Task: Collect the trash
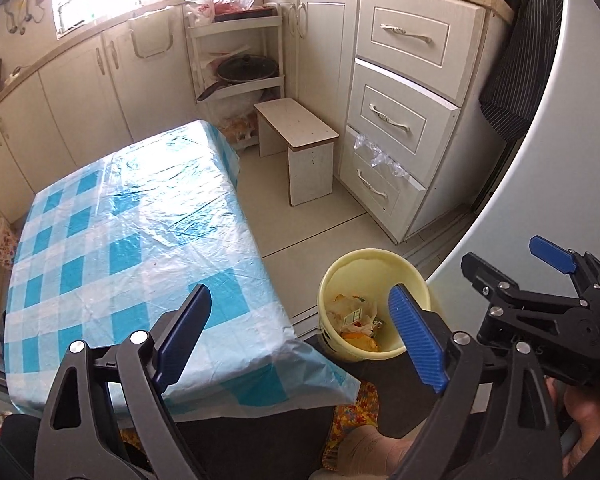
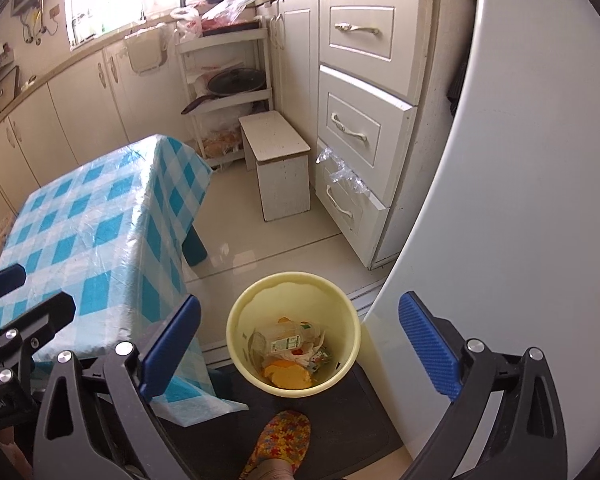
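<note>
A pale yellow bin stands on the floor beside the table and holds trash: a clear plastic bottle, orange peel and wrappers. My right gripper hangs open right above the bin, nothing between its blue pads. My left gripper is open too and empty, over the near corner of the table with its blue-checked plastic cloth; the bin shows past its right finger. No trash shows on the cloth. A pad of the right gripper shows at the right edge of the left wrist view.
A small white stool stands by the drawer unit. A white appliance door rises close on the right. The bin rests partly on a dark mat, where a person's foot in a patterned slipper stands. A shelf rack with a pan is behind.
</note>
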A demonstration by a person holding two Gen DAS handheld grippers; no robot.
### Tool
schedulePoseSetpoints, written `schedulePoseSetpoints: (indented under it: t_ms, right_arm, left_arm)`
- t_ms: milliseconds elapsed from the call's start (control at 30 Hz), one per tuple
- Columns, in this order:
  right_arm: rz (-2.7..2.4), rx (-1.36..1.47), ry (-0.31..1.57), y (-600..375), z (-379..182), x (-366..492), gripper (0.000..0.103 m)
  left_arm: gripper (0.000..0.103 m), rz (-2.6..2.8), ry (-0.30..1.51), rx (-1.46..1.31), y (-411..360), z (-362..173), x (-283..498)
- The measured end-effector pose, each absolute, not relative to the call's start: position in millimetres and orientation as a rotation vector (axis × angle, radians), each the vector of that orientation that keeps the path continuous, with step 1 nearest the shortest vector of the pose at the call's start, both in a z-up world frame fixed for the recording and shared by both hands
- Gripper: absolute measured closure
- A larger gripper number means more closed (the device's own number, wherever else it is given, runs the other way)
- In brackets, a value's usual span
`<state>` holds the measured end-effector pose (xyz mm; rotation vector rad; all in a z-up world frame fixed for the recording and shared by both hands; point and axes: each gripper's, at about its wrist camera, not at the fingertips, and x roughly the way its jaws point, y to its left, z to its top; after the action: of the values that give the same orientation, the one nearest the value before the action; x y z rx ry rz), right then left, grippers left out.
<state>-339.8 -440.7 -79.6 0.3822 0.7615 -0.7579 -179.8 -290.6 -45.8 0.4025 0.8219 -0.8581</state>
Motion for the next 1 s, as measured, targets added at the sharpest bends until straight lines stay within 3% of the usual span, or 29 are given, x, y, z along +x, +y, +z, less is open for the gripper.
schedulePoseSetpoints:
  t_ms: [567,1000]
  right_arm:
    - [-0.847,0.379,0.581,-372.9,-17.7,-385.6,0.008]
    - [-0.941,0.319,0.497,-314.7,12.9,-415.2,0.007]
  left_arm:
    - [0.008,-0.845,0.706,0.388,-217.7,11.4,-208.6]
    - [0.008,-0.853,0.621,0.396,-172.6,44.7,-238.8]
